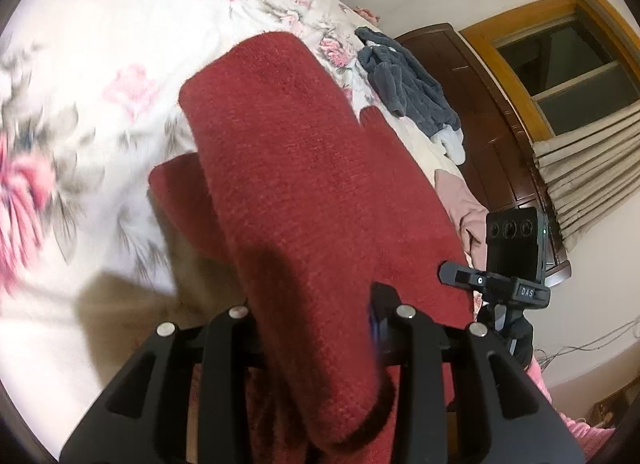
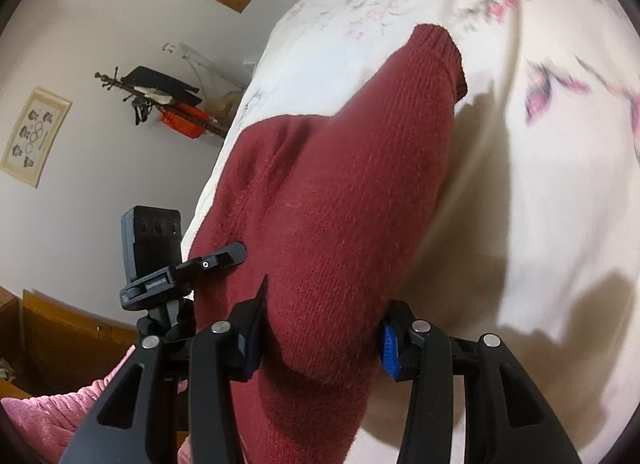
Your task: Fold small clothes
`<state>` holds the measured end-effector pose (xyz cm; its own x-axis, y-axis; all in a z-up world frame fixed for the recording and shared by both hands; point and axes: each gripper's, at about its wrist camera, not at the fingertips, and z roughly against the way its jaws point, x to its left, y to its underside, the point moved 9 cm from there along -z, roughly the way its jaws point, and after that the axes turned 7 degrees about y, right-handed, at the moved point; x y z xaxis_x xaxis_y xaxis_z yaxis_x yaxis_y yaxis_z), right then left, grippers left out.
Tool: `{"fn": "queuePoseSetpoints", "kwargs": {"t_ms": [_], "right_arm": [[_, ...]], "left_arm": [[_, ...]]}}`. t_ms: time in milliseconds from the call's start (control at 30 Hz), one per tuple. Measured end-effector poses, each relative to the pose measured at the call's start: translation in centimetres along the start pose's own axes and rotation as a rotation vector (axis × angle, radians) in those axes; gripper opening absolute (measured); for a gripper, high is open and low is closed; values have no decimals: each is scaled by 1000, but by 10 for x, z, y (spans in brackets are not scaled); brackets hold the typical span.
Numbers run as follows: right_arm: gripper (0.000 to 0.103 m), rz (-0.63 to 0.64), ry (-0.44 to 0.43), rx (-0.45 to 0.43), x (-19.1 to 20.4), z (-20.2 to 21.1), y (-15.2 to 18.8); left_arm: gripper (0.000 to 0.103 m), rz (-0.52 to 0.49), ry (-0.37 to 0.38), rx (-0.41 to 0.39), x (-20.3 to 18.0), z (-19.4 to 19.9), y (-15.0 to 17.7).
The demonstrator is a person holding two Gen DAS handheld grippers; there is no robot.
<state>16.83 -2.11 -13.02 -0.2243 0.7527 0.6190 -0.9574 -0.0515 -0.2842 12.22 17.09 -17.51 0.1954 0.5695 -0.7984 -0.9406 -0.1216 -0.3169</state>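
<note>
A dark red knit sweater (image 1: pixel 304 168) hangs lifted above the floral bedsheet (image 1: pixel 100 76). A thick fold of it is clamped in my left gripper (image 1: pixel 316 304), and the cloth drapes over the jaws and hides the fingertips. In the right wrist view the same sweater (image 2: pixel 340 192) is pinched between the blue pads (image 2: pixel 390 352) of my right gripper (image 2: pixel 324 312). A sleeve with a ribbed cuff (image 2: pixel 448 52) stretches away over the bedsheet (image 2: pixel 540 204). More red knit trails below both grippers.
A dark blue garment (image 1: pixel 404 80) and a dusty pink one (image 1: pixel 460 200) lie at the bed's far edge by a dark wooden headboard (image 1: pixel 480 104). A black sensor unit (image 1: pixel 516 248) sits beside each gripper. Pink ribbed fabric (image 2: pixel 60 412) shows at the lower left.
</note>
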Motion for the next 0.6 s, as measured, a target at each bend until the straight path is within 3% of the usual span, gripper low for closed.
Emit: {"fn": "queuePoseSetpoints", "kwargs": {"t_ms": [133, 300, 433, 500, 600], "right_arm": [[46, -24, 33, 4, -16, -19, 10], [49, -16, 140, 20, -38, -47, 26], [56, -61, 132, 15, -50, -51, 33], [64, -78, 131, 15, -48, -50, 34], [67, -100, 129, 11, -49, -42, 45]], "left_arm": [[32, 26, -26, 6, 17, -13, 19], [36, 31, -54, 4, 45, -22, 37], [44, 38, -58, -27, 52, -20, 44], [45, 76, -50, -35, 53, -14, 48], [45, 82, -70, -52, 48, 0, 53]]}}
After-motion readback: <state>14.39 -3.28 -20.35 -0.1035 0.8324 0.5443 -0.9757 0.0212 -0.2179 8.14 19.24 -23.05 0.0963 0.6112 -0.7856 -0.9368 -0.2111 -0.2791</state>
